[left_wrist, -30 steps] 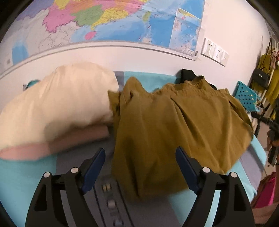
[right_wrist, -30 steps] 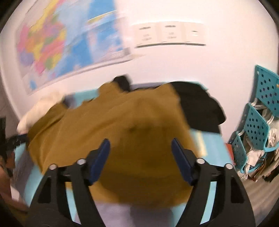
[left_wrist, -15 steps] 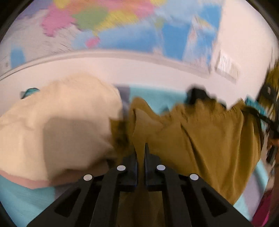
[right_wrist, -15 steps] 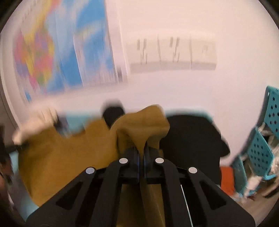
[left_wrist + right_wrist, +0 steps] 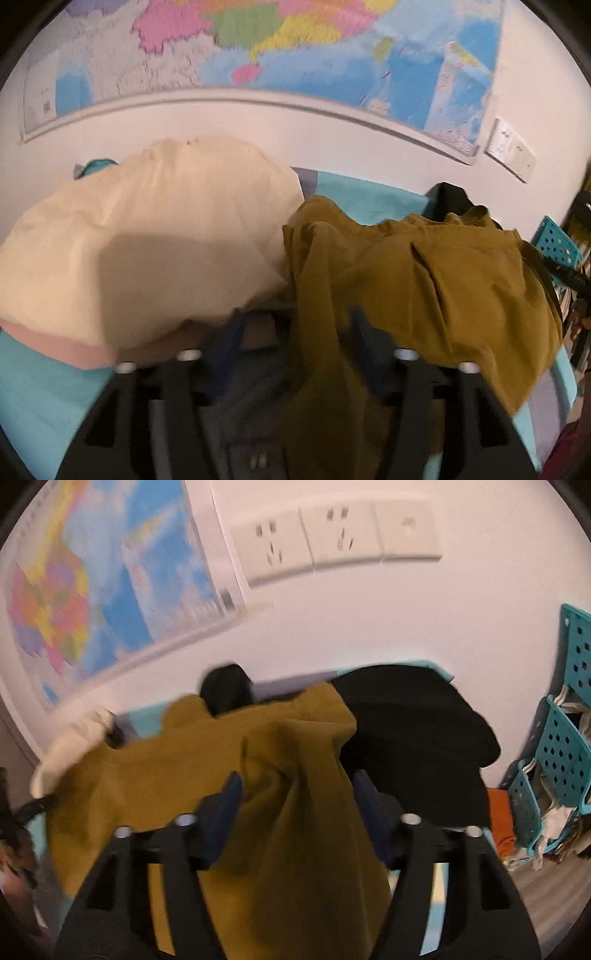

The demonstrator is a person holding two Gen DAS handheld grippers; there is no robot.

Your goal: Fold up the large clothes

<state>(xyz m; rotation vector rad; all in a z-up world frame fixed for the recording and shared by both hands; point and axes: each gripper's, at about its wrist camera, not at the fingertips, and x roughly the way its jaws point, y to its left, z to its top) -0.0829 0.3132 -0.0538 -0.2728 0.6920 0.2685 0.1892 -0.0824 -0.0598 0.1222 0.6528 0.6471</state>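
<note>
A large mustard-brown garment point(image 5: 424, 280) lies rumpled on the bed, its left edge bunched into a ridge. My left gripper point(image 5: 295, 334) is over that edge. Its jaws are opening, with a fold of the cloth draped between the blue fingers point(image 5: 229, 336) and not pressed by them. In the right wrist view the same garment point(image 5: 155, 786) rises in a gathered peak. My right gripper point(image 5: 295, 794) is astride that peak, jaws opening, and the cloth hangs loose between them.
A cream pillow point(image 5: 147, 240) over a pink one fills the left of the teal bed sheet point(image 5: 33, 398). A black garment point(image 5: 406, 731) lies behind the mustard one by the wall. Teal perforated baskets point(image 5: 565, 746) stand on the right. A wall map point(image 5: 258, 44) and sockets point(image 5: 332, 539) are above.
Half a second ago both grippers were shut on pinched-up folds of the mustard garment. Now both sets of jaws have parted and the folds sag between them.
</note>
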